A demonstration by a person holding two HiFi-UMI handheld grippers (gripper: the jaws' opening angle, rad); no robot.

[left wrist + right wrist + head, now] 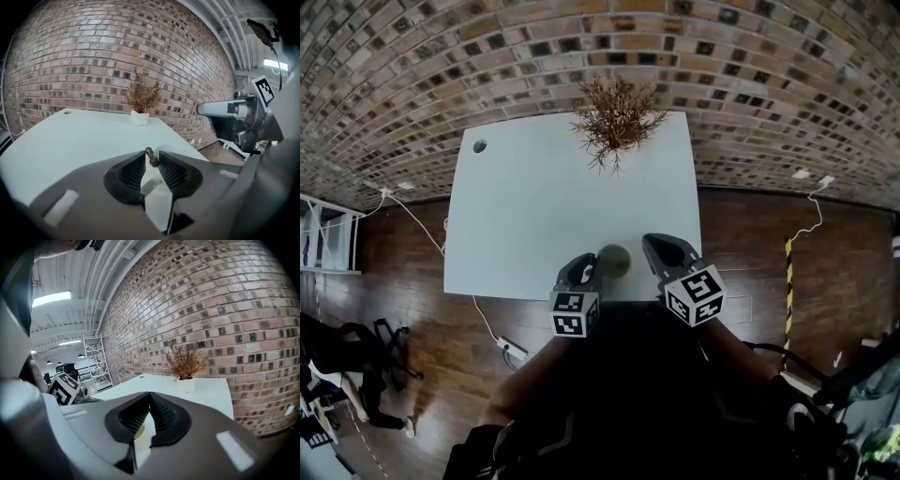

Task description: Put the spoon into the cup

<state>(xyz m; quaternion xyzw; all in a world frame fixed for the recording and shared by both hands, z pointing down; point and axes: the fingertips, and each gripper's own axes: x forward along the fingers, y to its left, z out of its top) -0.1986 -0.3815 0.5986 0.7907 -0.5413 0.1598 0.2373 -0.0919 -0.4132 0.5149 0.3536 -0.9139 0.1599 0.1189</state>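
Left gripper is clenched on the spoon, and only a small brown knob of it pokes up between the jaw tips; right gripper has its jaws pressed together at the tips, nothing pinched that I can make out; a pale curved rim, the cup by the look of it, shows in the gap just under those jaws; from the head view the cup sits between the two grippers, just right of the left one and just left of the right one, at the table's near edge; the spoon looks slim, stiff and light, probably wood, so a pinch near the handle end should do, bowl hanging down; so narrow a thing could twist in the pads, so I'd keep the squeeze firm; the cup looks light too and may tip if knocked; hard to read: the spoon's bowl and most of its shaft are hidden by the jaws, and the head view loses it altogether; the cup's depth can't be judged
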